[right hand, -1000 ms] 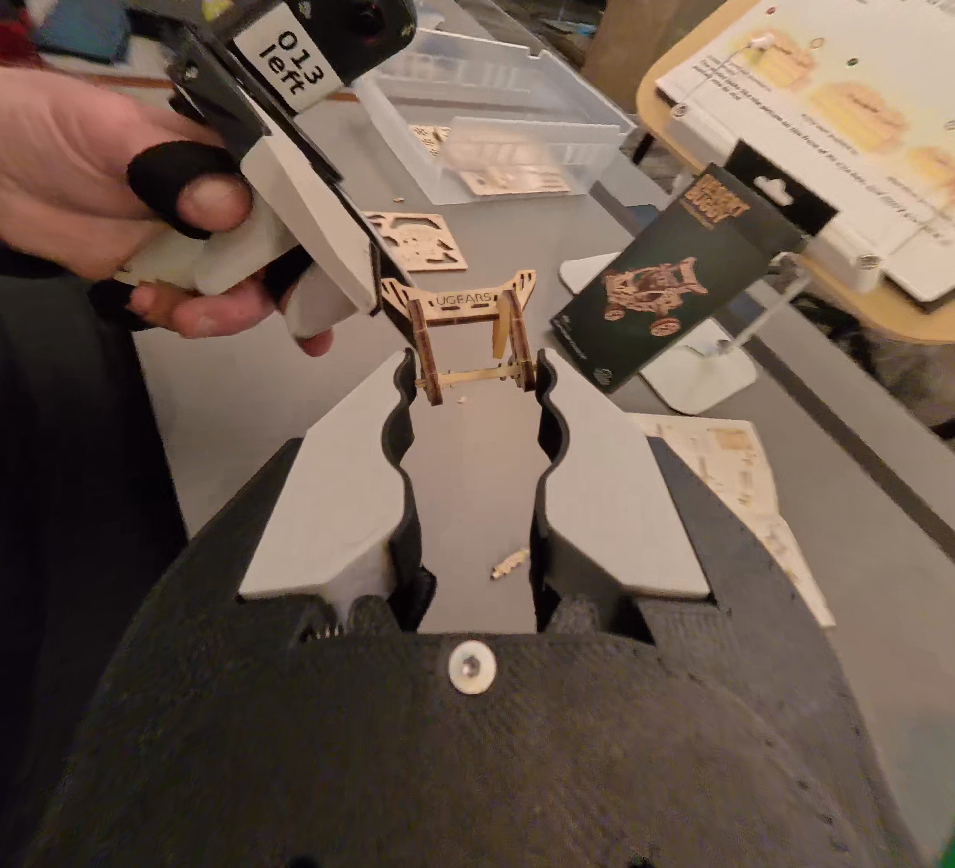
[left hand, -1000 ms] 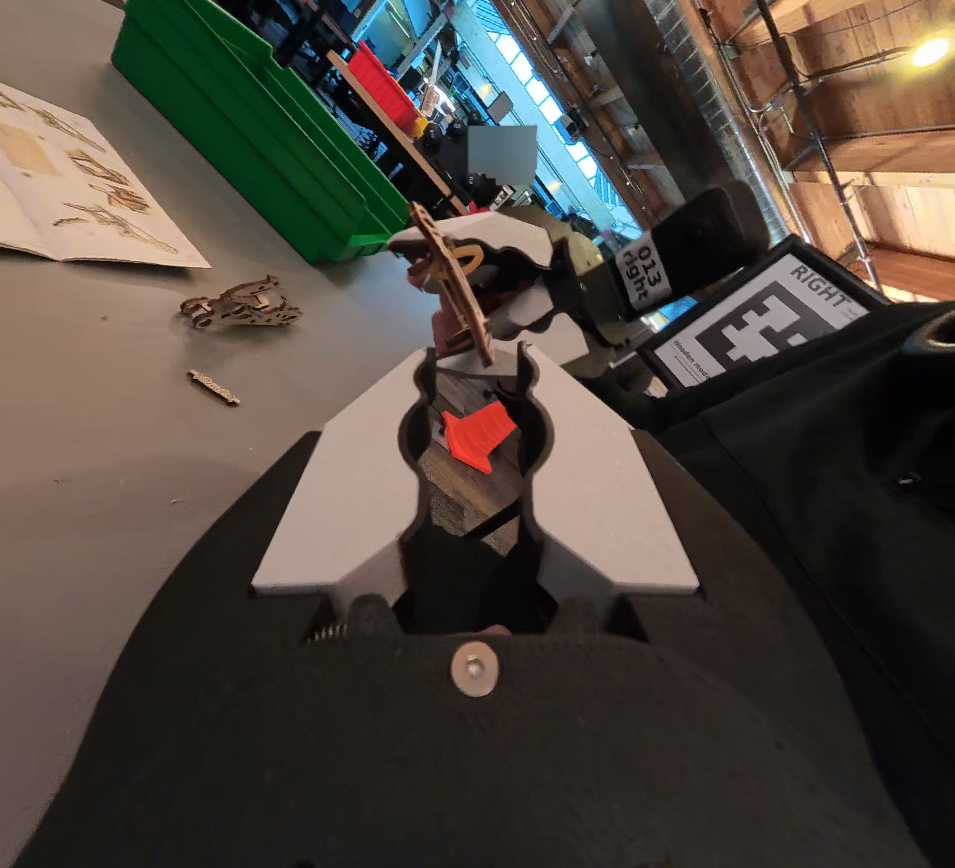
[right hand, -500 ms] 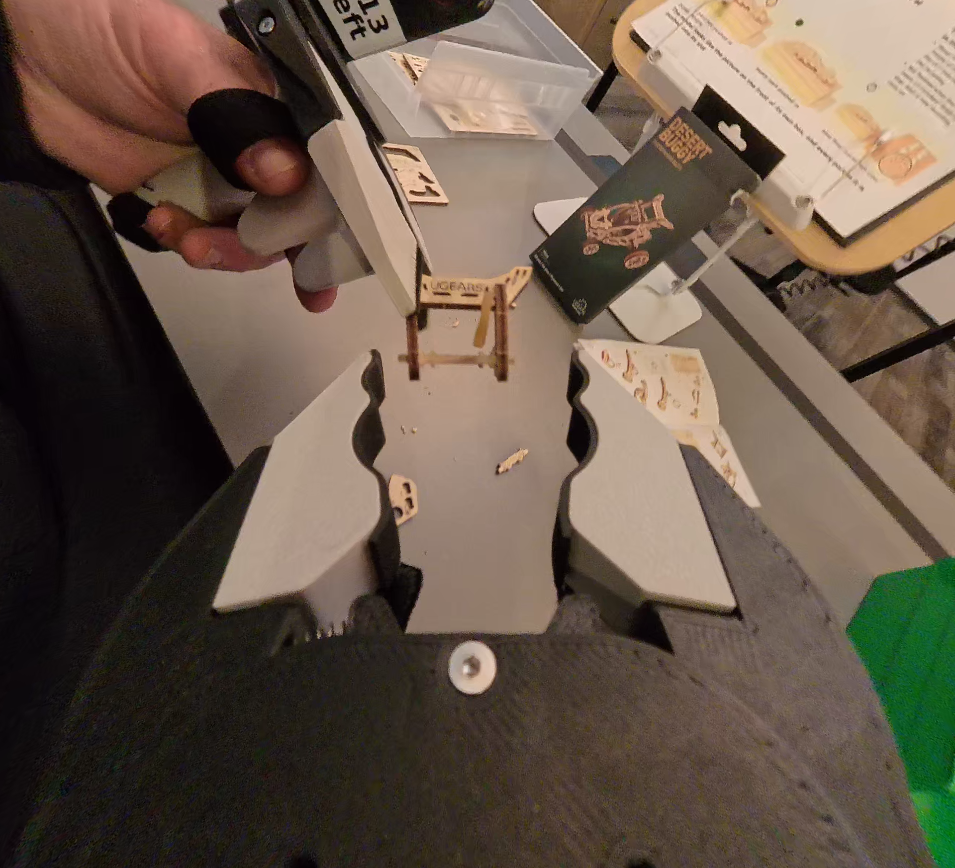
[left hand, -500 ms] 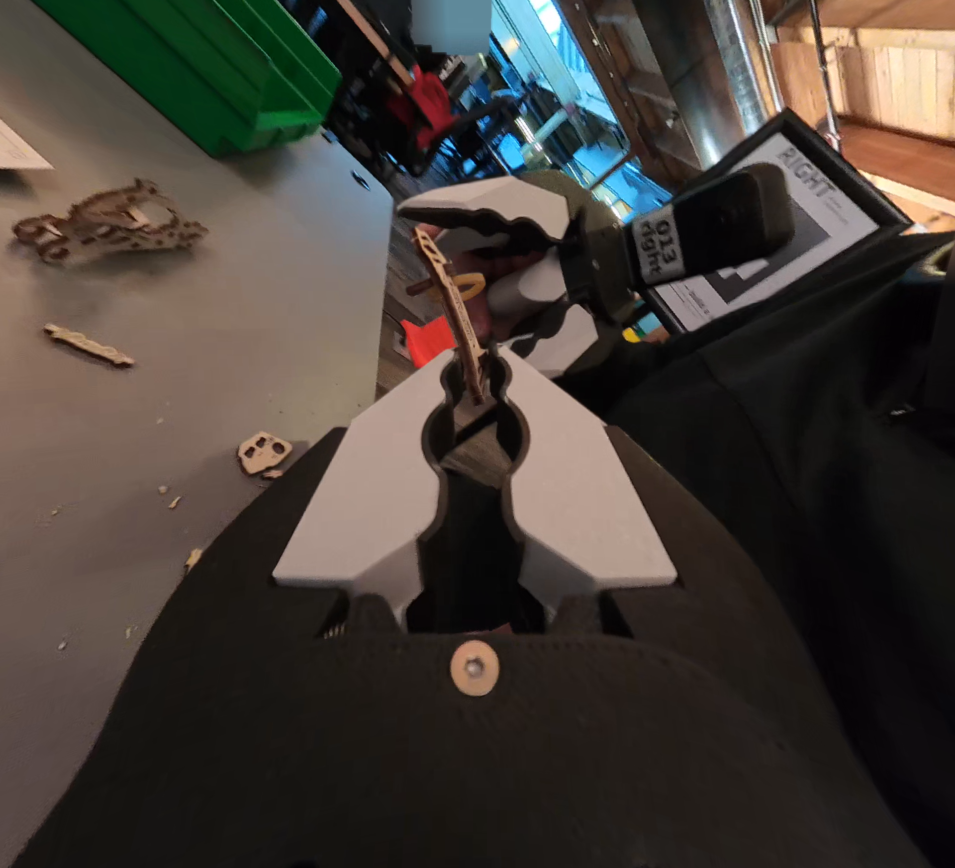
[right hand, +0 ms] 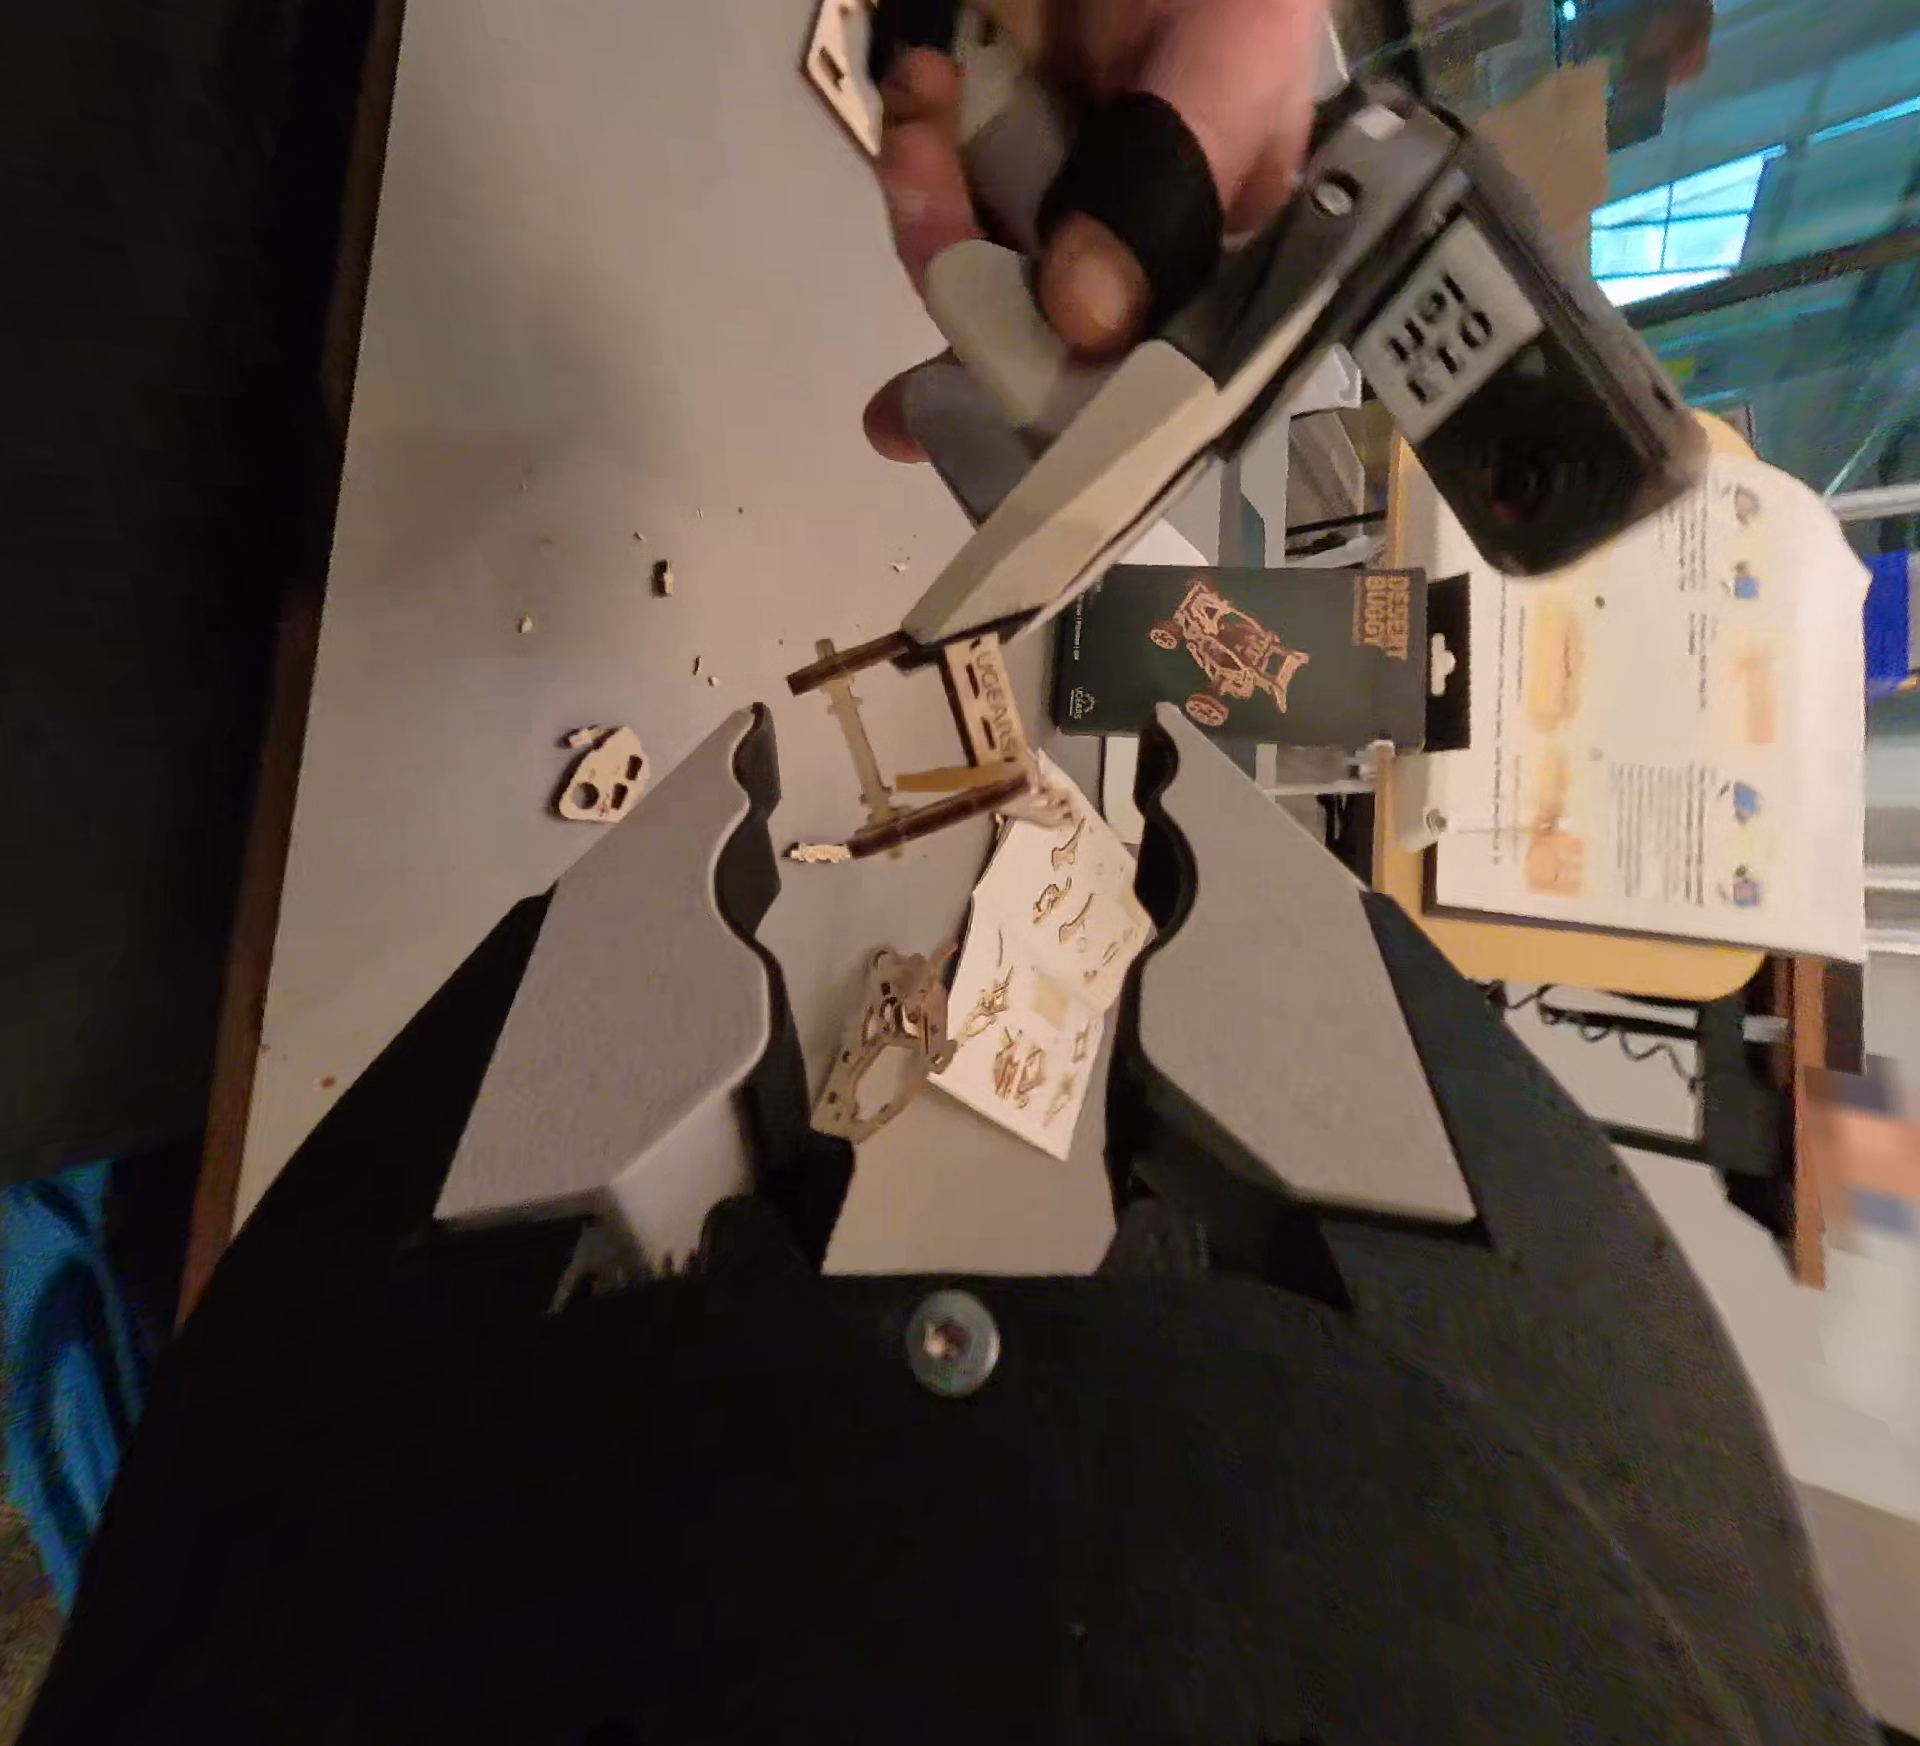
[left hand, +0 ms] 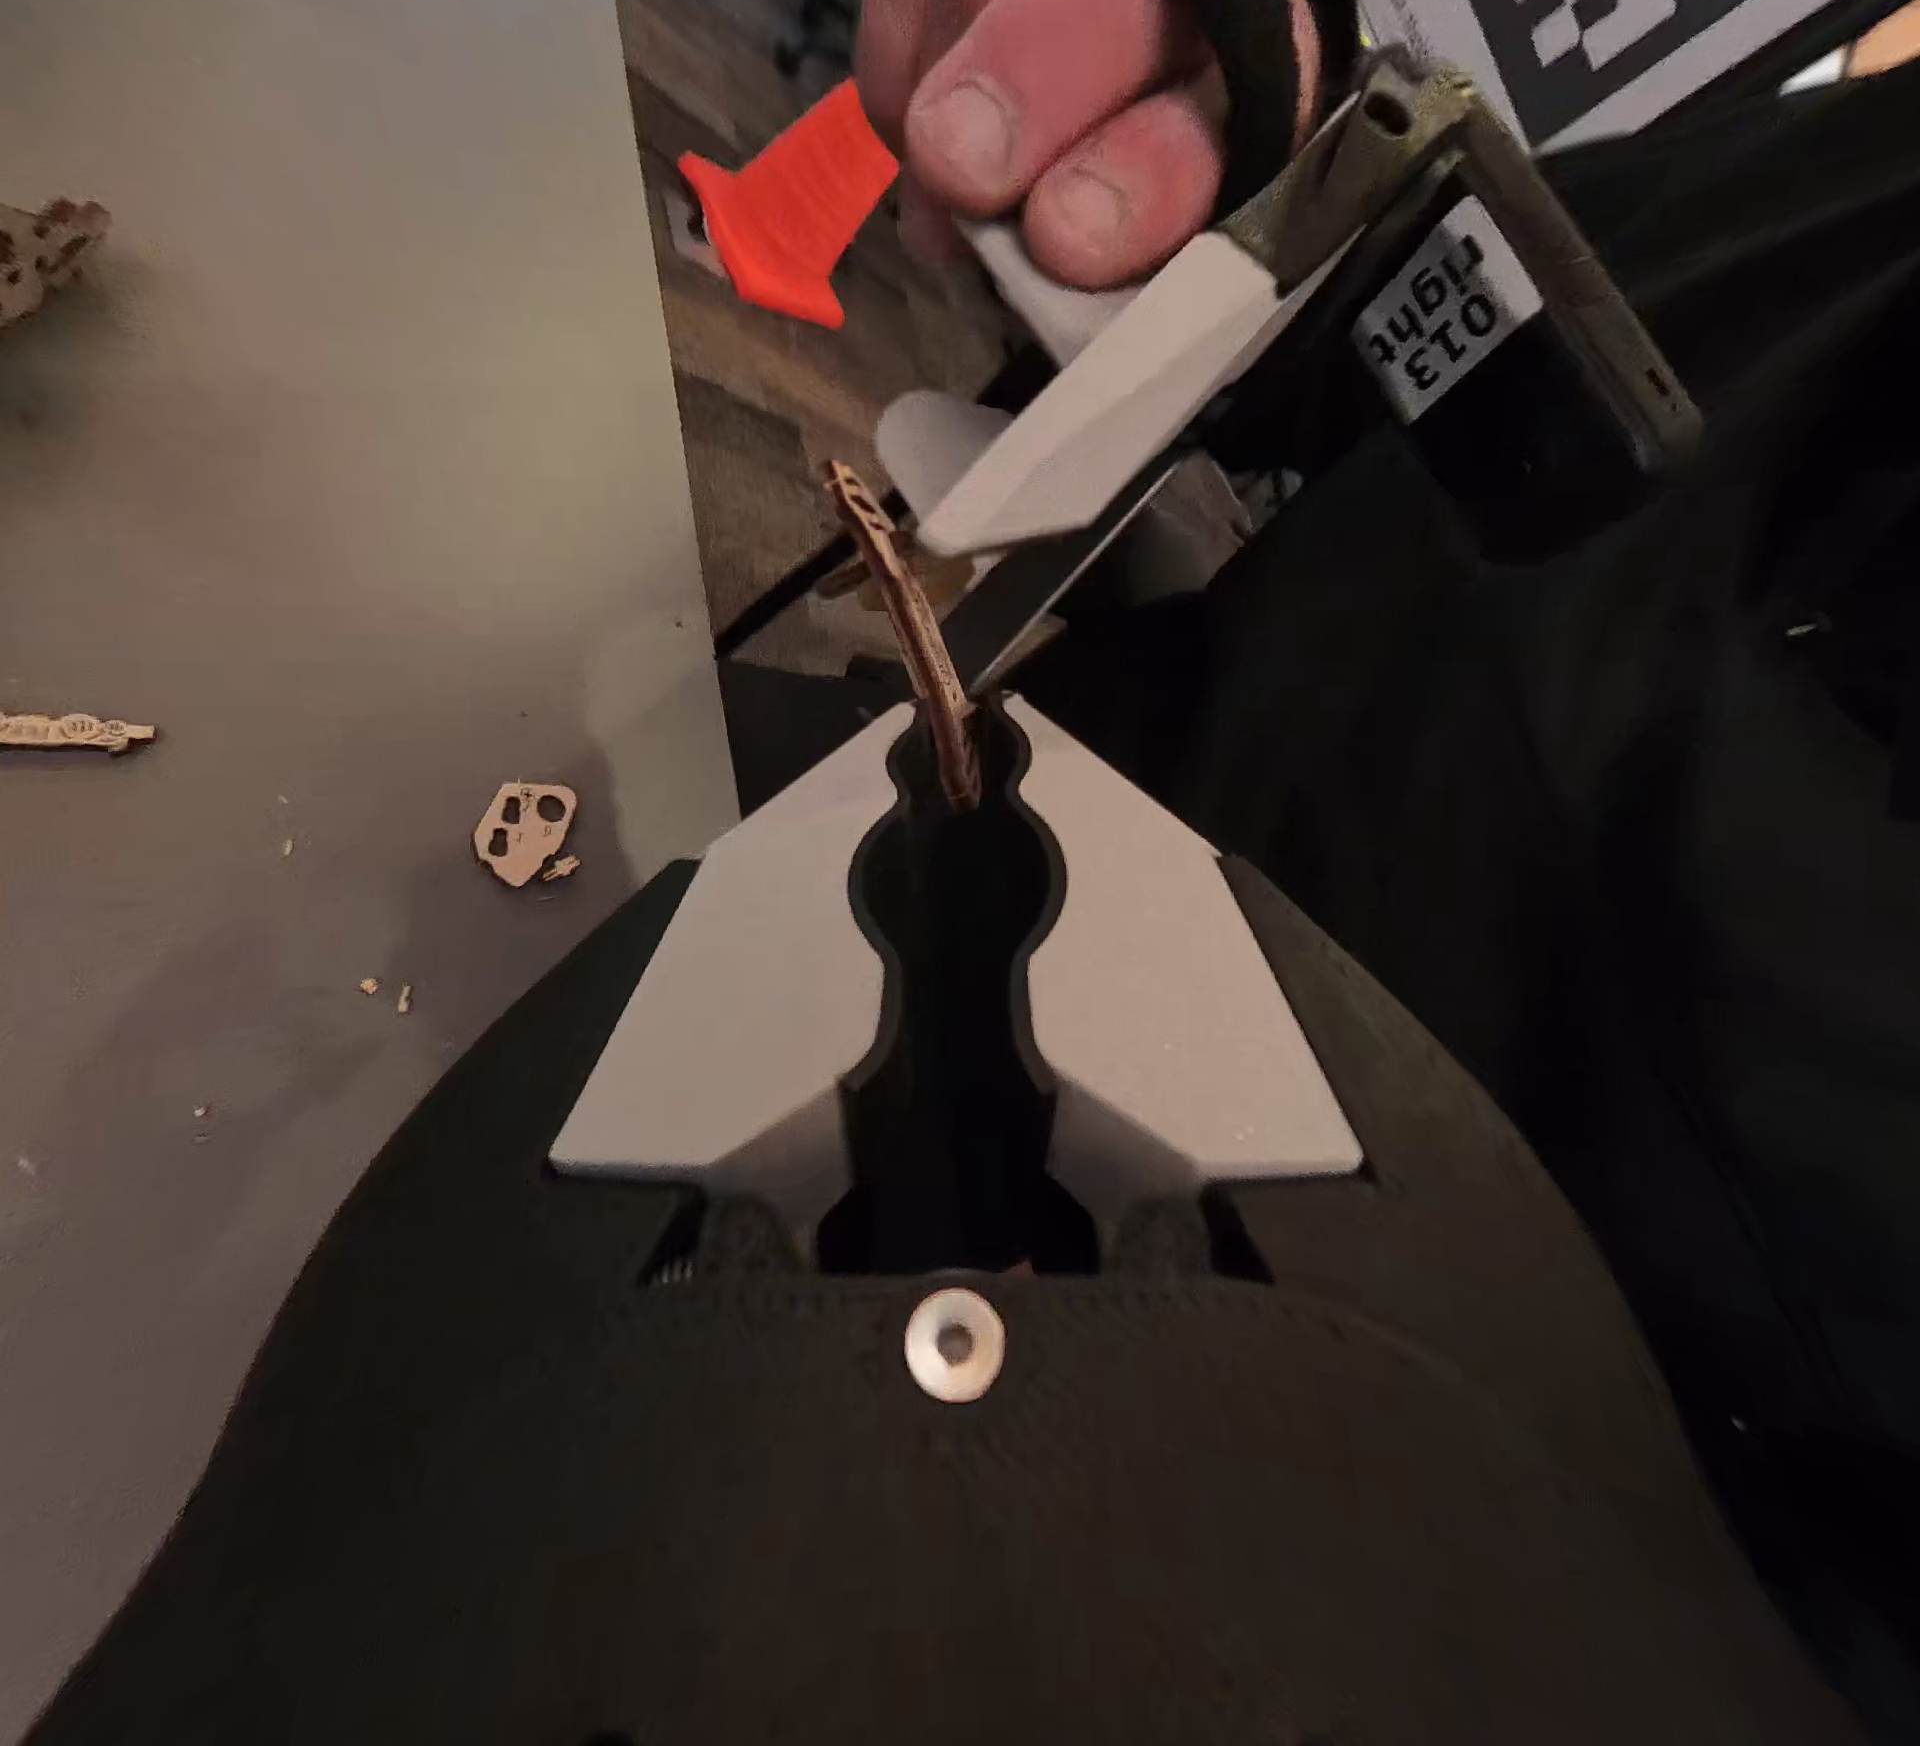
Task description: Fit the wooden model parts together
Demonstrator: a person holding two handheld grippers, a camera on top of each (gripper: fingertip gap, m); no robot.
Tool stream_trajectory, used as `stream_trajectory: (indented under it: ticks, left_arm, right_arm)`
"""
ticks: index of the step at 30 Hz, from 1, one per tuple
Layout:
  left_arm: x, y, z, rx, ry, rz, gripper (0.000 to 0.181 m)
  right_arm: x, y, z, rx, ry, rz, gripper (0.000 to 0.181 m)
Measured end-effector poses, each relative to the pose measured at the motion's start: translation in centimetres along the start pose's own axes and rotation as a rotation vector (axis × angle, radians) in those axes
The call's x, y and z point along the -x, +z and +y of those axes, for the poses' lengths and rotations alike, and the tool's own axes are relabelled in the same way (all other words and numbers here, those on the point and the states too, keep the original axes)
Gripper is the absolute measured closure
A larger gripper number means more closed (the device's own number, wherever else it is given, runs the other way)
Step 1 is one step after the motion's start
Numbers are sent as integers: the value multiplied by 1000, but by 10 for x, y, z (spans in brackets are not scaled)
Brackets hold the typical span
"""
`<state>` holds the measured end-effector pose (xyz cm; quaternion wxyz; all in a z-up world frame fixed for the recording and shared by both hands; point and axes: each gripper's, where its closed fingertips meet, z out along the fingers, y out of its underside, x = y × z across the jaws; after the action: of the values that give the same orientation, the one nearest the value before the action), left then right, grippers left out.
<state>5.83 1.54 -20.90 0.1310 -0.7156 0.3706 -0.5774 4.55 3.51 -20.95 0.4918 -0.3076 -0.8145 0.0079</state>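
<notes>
A small wooden frame (right hand: 914, 740) of thin laser-cut slats hangs above the grey table (right hand: 582, 346). My left gripper (left hand: 956, 722) is shut on one slat of the frame (left hand: 902, 595), seen edge-on in the left wrist view. In the right wrist view the left gripper's fingers (right hand: 1070, 491) come down from the upper right and pinch the frame's top corner. My right gripper (right hand: 961, 740) is open, its jaws wide on either side of the frame without touching it. Its fingers (left hand: 1081, 429) show just beyond the frame in the left wrist view.
On the table lie a wooden chassis assembly (right hand: 883, 1052), a parts sheet (right hand: 1049, 969), a small holed plate (right hand: 603, 777), a short strip (right hand: 821, 853) and a wood sheet (right hand: 847, 23). A black package card (right hand: 1247, 657) stands behind. An instruction page (right hand: 1662, 709) lies on a round table at right. Left and right tips are no more than a few centimetres apart. From either gripper's tips it is about 20 centimeters to the wooden chassis assembly (right hand: 883, 1052).
My left gripper closed on the frame and my right gripper opened and drew back from it. Both grippers then rolled, turning the frame on its side over the table.
</notes>
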Motion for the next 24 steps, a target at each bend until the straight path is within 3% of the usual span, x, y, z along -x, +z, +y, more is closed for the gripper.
stream_trajectory:
  ticks: [3, 6, 8, 11, 14, 17, 24]
  left_arm:
    - [-2, 7, 2, 84, -10, 20, 174]
    - [-2, 10, -3, 100, -16, 34, 174]
    - [2, 9, -10, 78, 0, 7, 172]
    - [1, 4, -23, -8, 72, -38, 152]
    - [2, -2, -24, -76, 235, -162, 143]
    - [4, -9, -35, -184, 442, -394, 135]
    - [-3, -11, -55, -211, 776, -751, 115]
  right_arm:
    - [6, 7, 5, 32, -48, -41, 124]
    - [13, 10, 10, 39, -34, -75, 148]
    - [10, 11, 16, 45, 21, -58, 149]
    - [1, 9, 21, 6, 146, -22, 149]
    - [-9, 4, 24, -48, 264, 8, 149]
    - [-17, 0, 25, -115, 385, 17, 149]
    - [-27, -6, 10, -290, 560, -26, 149]
